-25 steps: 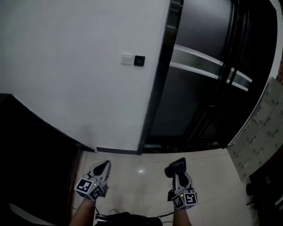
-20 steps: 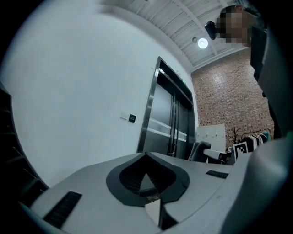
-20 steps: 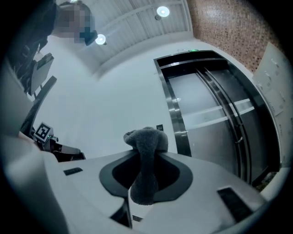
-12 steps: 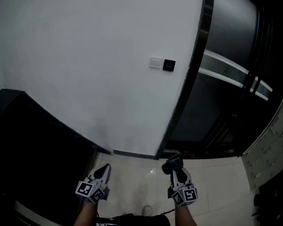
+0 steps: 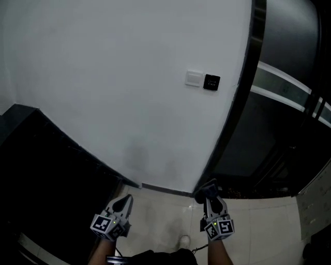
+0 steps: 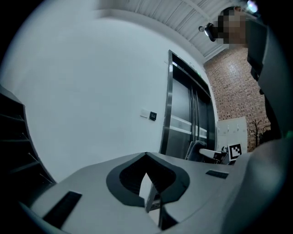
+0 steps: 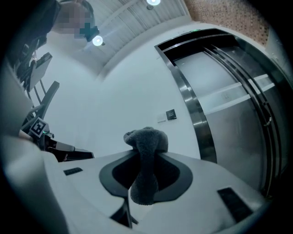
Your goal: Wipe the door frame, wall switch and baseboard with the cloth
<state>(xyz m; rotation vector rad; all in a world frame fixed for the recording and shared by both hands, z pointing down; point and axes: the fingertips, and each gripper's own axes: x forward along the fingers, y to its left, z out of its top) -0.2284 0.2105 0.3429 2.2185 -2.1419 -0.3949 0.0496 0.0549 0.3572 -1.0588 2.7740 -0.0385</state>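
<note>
Wall switch [image 5: 194,78] on the wall [image 5: 103,77] just left of the door frame [image 5: 236,108], baseboard [image 5: 165,189] below

White wall [image 5: 103,77], pale tiled floor [image 5: 161,213], dark shelving [image 5: 44,178]

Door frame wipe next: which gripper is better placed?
Right. The right gripper is shut on the cloth and sits near the foot of the door frame. The left gripper is shut on nothing and is farther from the frame.

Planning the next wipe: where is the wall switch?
Head view, right of centre: the wall switch is on the white wall, just left of the door frame, above the right gripper.
</note>
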